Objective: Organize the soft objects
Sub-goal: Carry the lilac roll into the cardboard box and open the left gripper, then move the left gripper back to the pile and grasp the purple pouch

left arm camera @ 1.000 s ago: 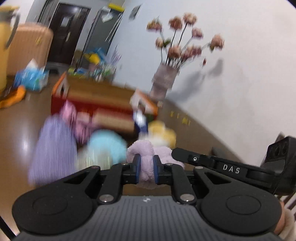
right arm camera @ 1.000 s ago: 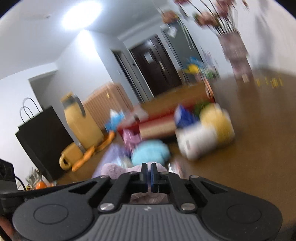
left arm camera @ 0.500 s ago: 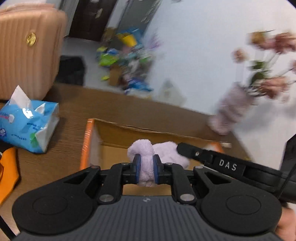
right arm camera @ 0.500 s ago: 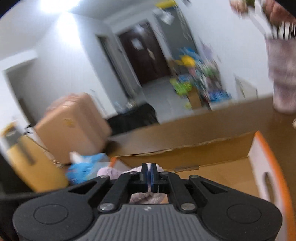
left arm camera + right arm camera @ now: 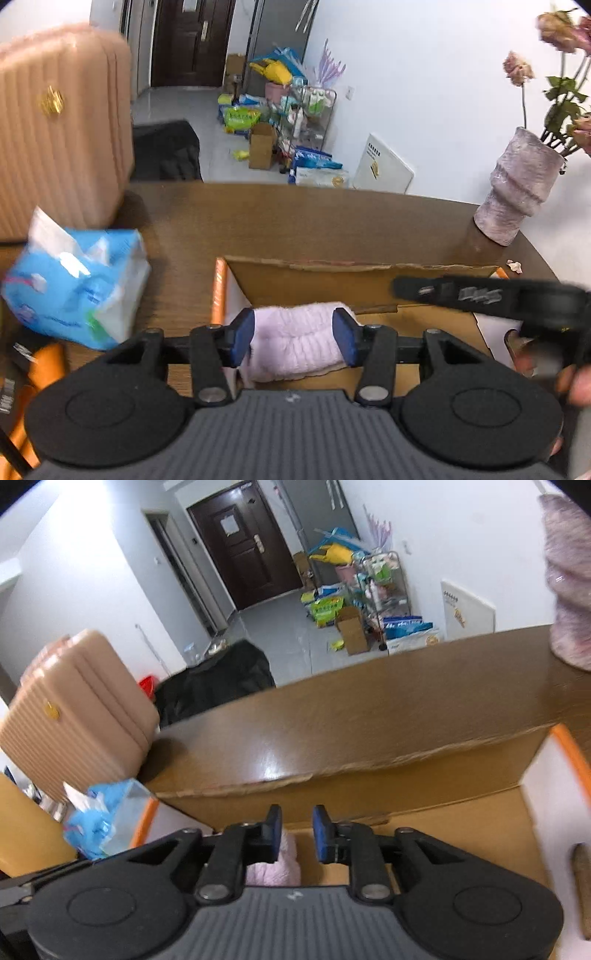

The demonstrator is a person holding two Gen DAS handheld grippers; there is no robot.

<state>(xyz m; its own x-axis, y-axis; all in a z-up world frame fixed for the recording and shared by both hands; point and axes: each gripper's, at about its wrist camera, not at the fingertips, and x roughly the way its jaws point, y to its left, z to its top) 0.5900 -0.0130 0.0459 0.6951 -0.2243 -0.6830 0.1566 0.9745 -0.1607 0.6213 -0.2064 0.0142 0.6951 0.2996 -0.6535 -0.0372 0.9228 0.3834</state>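
Note:
Both grippers hang over an open cardboard box point(image 5: 351, 284) with orange rims and white end walls. A lilac plush cloth point(image 5: 295, 347) lies between the blue pads of my left gripper point(image 5: 293, 340). The jaws are opening and the cloth has spread out loose in the gap. In the right wrist view my right gripper point(image 5: 297, 829) is also opening, with nothing between its pads. The cloth point(image 5: 275, 864) shows below its left finger, inside the box point(image 5: 369, 782). My right gripper point(image 5: 402, 289) shows blurred at the right of the left wrist view.
The box sits on a brown table point(image 5: 295, 218). A blue tissue pack point(image 5: 74, 291) lies left of the box. A grey-pink vase point(image 5: 517, 195) with dried flowers stands at the back right. A pink suitcase point(image 5: 59, 122) stands beyond the table's left end. A person's hand point(image 5: 576, 380) is at the right edge.
Both grippers swung from the pile of soft toys to above the cardboard box. Their jaws, shut on the lilac cloth before, have parted, and the cloth has slipped from the right pads.

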